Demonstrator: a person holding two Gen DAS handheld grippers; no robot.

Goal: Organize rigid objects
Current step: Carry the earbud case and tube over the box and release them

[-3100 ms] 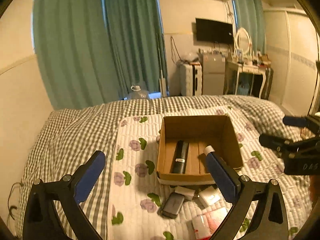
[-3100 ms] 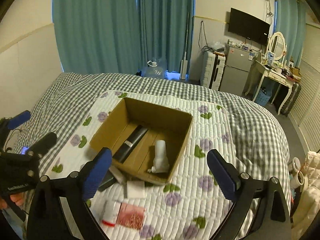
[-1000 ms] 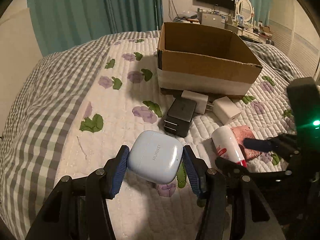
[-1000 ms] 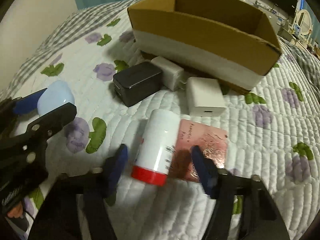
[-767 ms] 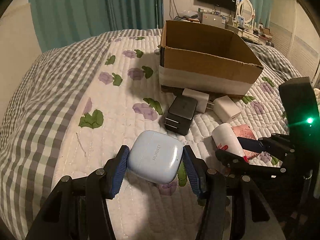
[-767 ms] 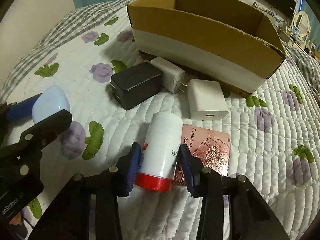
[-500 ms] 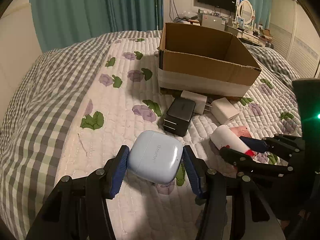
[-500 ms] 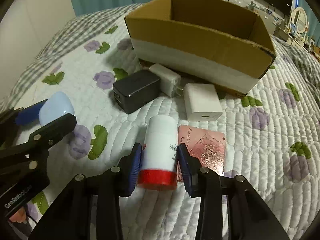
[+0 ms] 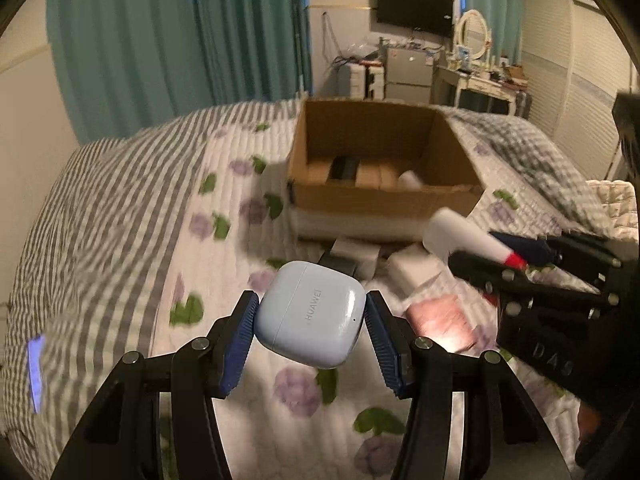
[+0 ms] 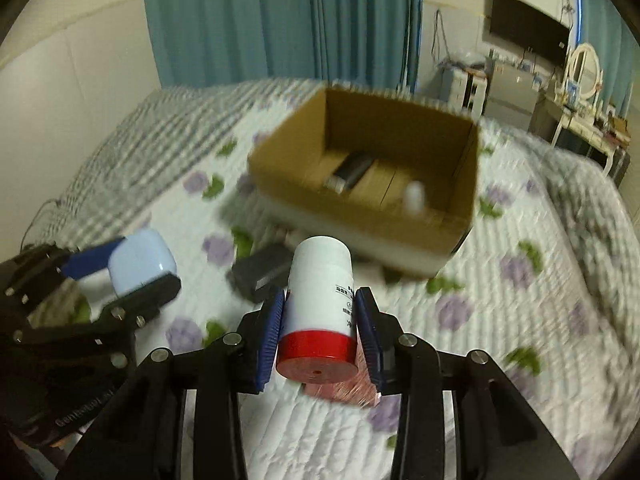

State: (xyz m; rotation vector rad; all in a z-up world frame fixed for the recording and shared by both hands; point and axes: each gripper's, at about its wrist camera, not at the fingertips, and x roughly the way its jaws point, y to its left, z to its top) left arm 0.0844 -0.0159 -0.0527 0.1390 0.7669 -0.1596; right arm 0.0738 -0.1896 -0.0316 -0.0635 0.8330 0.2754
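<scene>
The left gripper (image 9: 310, 334) is clamped on a pale blue earbud case (image 9: 310, 314) whose lid reads "HUAWEI" along its face; the case is held in the air above the quilt (image 9: 192, 264), pinched at both sides by the ribbed blue pads (image 9: 236, 344). The right gripper (image 10: 320, 334) is clamped on a white bottle (image 10: 320, 300) with a red cap (image 10: 316, 356) facing the camera; small print runs down the bottle's label but is too fine to read. The side of the left gripper's body, seen from the right wrist, carries pale lettering that is only partly legible, and the right gripper's body in the left view shows the letters "D A S". Half a second ago both things were held low, just over the bedding; both are now raised well above it, and the open cardboard box (image 10: 400, 140) that then showed mostly its outer wall now shows its inside, where a dark oblong object (image 10: 352, 170) and a small white item (image 10: 414, 196) lie. On the quilt before the box a black charger (image 10: 260, 270) remains, with a pink card (image 9: 440, 320) near it; the white chargers (image 9: 408, 270) are smeared by motion blur in the left view and mostly hidden behind the bottle in the right. The box, quilt and room are blurred in both views.
</scene>
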